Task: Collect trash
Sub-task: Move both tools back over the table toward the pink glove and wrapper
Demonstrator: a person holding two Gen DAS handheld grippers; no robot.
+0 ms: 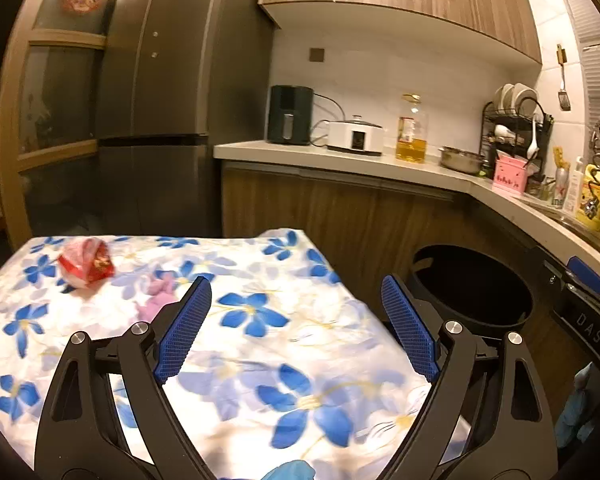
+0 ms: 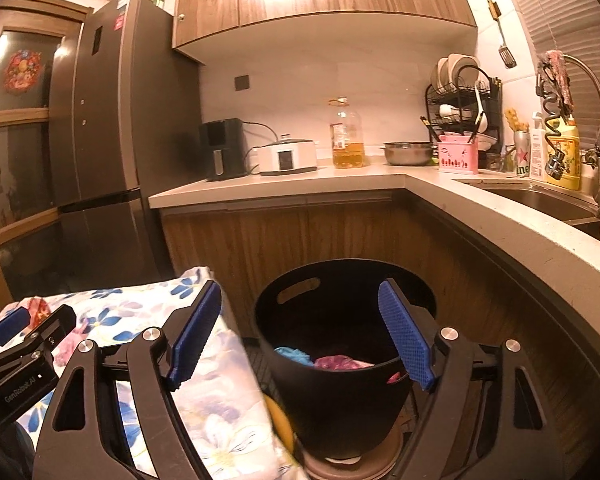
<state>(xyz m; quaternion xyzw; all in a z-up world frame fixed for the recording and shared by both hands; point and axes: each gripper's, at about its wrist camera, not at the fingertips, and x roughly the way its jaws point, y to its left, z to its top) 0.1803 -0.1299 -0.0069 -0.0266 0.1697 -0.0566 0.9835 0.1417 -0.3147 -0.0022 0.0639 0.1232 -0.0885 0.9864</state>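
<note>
A crumpled red-and-white wrapper (image 1: 86,264) lies at the far left of the table with the blue-flowered cloth (image 1: 260,312). A small pink crumpled scrap (image 1: 158,298) lies just beyond my left gripper's left finger. My left gripper (image 1: 296,286) hangs over the cloth, open, with nothing between its pads. The black bin (image 2: 332,380) stands on the floor right of the table, with blue trash (image 2: 296,354) and pink trash (image 2: 338,362) inside. My right gripper (image 2: 300,288) is open and empty above the bin's near rim. The bin (image 1: 472,284) also shows in the left wrist view.
An L-shaped kitchen counter (image 2: 340,178) wraps behind and to the right of the bin, carrying an air fryer (image 2: 224,148), cooker, oil bottle (image 2: 346,136), dish rack and sink (image 2: 540,196). A tall grey fridge (image 1: 160,92) stands behind the table. Wall cabinets hang overhead.
</note>
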